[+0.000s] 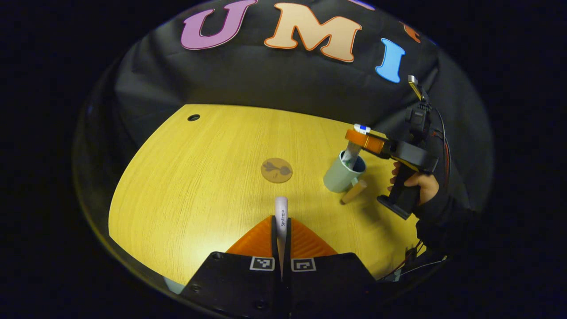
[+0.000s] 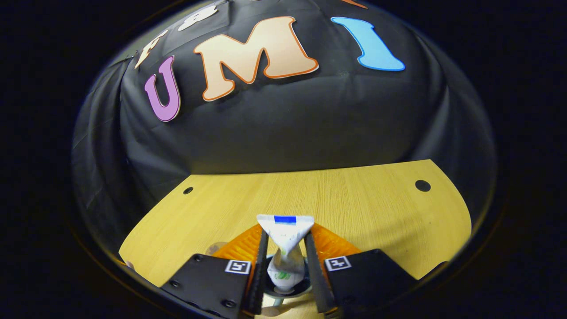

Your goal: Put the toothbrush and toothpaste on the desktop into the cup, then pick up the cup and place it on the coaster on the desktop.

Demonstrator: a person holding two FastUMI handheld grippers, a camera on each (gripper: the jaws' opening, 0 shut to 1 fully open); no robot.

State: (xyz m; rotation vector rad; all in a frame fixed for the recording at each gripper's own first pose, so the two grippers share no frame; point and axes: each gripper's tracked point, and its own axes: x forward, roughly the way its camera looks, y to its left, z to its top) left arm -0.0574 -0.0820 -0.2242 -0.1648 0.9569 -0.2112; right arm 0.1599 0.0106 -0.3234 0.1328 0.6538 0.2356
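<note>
A white toothbrush (image 1: 281, 212) pokes forward from between the fingers of my left gripper (image 1: 282, 223), which is shut on its handle low over the wooden table (image 1: 186, 186). Ahead of it lies the round brown coaster (image 1: 277, 170). To the right stands a grey-green cup (image 1: 341, 177) with a wooden handle (image 1: 353, 191). My right gripper (image 1: 361, 139), held by a hand (image 1: 418, 184), hovers over the cup, shut on the toothpaste tube (image 1: 352, 156). In the right gripper view the toothpaste tube (image 2: 285, 241) hangs between the gripper's (image 2: 285, 237) fingers, its lower end inside the cup (image 2: 305, 283).
The table has cable holes at the far left (image 1: 193, 117) and, in the right gripper view, at both back corners (image 2: 422, 185). Black cloth walls the booth behind the table. Cables hang by the table's right edge (image 1: 414, 261).
</note>
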